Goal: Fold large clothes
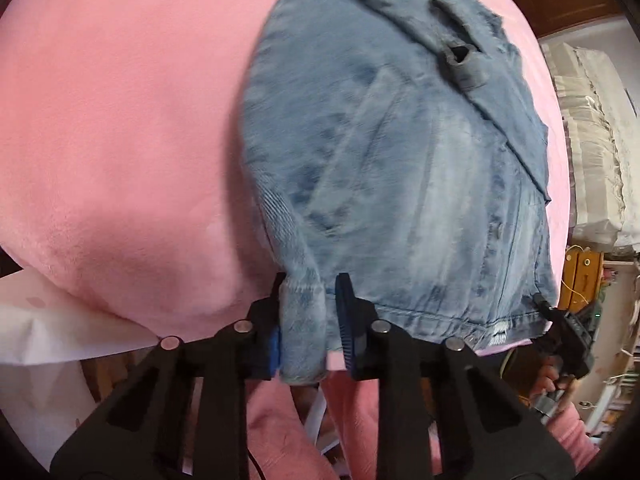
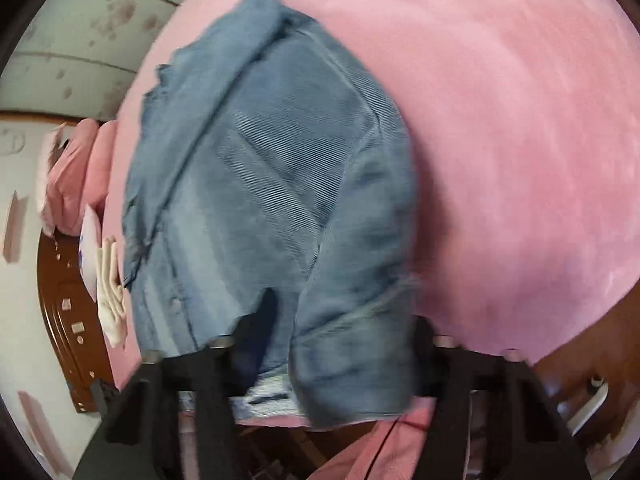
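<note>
Denim jacket point(image 1: 400, 160) on pink bedspread point(image 1: 120, 120) (wooden headboard point(image 2: 60, 300) behind); left gripper point(image 1: 308, 328) clenched on sleeve cuff point(image 1: 302, 340); right gripper point(image 2: 328, 360) grasping hem.

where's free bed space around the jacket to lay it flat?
Wide bare pink blanket lies left of the denim jacket in the left wrist view; the right wrist view shows as much on its other side. The near edge is crowded: left gripper and right gripper hold the hem.
</note>
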`<state>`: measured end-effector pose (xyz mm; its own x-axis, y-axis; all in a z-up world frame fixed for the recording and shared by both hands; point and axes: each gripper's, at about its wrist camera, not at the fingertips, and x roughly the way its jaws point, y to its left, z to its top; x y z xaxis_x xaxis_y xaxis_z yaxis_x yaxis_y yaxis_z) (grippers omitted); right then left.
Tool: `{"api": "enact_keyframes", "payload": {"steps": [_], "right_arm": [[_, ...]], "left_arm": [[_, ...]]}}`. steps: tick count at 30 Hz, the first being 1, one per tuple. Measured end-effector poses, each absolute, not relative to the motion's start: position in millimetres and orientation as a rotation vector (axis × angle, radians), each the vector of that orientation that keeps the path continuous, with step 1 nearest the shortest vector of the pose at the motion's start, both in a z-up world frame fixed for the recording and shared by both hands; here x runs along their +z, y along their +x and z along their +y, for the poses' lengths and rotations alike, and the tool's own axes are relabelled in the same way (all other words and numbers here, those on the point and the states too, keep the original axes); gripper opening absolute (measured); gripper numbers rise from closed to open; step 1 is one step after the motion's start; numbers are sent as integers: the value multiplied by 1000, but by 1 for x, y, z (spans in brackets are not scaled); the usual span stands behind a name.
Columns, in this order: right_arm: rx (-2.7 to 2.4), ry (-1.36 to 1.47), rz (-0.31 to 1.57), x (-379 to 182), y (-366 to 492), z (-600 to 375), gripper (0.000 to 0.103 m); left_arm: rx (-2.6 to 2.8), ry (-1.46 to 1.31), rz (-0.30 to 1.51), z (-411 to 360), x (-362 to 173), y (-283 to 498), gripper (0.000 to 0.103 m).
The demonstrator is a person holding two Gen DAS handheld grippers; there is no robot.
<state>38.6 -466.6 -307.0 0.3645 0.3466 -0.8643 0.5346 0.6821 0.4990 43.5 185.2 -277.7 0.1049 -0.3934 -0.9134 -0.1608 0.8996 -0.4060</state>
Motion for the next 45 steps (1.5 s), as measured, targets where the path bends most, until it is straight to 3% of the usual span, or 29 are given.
{"api": "enact_keyframes", "payload": {"steps": [9,21,27,32,43,45], "right_arm": [[-21,1060,1021,-256,72,-449,33],[-5,1273,692,-190,133,-461,31],[-33,1283,607,-162,187,-496,31],[-20,1277,633,-158,256,-517,31],[-79,1235,909,-195,378,-541,34],[-73,1226,949,-207,395,-546,44]], "left_arm": [[-159,-818,1194,162,-213,69,9],[-217,-955,922,177,-110,160,9],[-185,-963,848,197,-86,221,9],[-143,-885,875,191,-81,280,9],[46,-694,1002,151,-124,371,10],[68,-694,1034,147,-135,382,16]]}}
